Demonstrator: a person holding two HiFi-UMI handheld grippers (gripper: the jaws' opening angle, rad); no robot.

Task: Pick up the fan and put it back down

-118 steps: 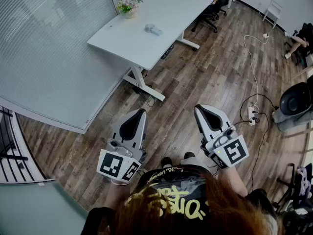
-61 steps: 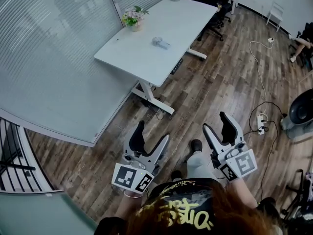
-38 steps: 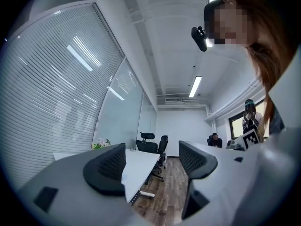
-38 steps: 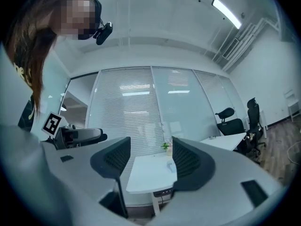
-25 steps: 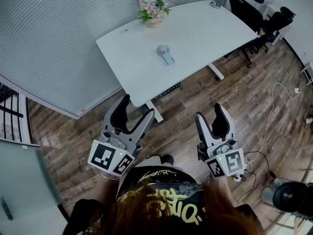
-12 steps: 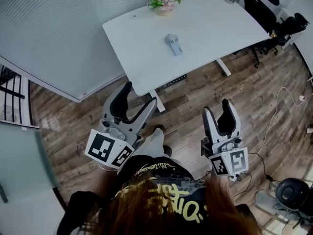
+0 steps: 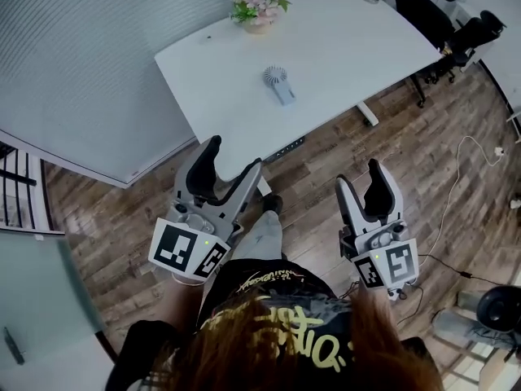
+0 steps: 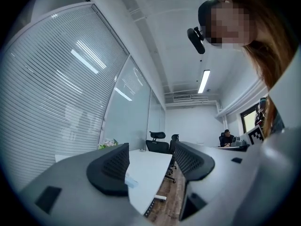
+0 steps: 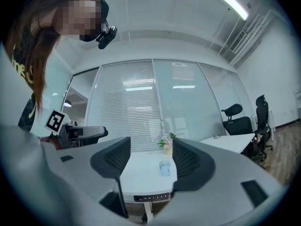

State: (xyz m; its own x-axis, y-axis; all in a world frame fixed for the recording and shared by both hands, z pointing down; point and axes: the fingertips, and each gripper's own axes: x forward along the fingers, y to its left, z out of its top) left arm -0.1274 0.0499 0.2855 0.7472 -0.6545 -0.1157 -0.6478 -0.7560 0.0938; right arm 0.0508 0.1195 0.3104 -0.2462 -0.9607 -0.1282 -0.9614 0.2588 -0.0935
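A small white hand fan (image 7: 277, 82) lies flat in the middle of the white desk (image 7: 358, 47). It also shows between the right jaws as the fan (image 9: 164, 168), far off, and as a sliver of the fan (image 8: 132, 181) beside the left jaw. My left gripper (image 7: 234, 157) hangs over the wooden floor just short of the desk's near edge. Its jaws are closing with nothing between them. My right gripper (image 7: 359, 176) is level with it to the right, open and holding nothing. Both point at the desk.
A pot of flowers (image 7: 257, 2) stands at the desk's far edge, against the glass partition (image 7: 81, 72). Black office chairs (image 7: 456, 23) sit beyond the desk's right end. A white cable (image 7: 456, 157) trails on the floor to the right. A person (image 8: 226, 136) sits far across the room.
Both grippers have drifted a little toward the desk as the person steps forward. The fan lies where it was.
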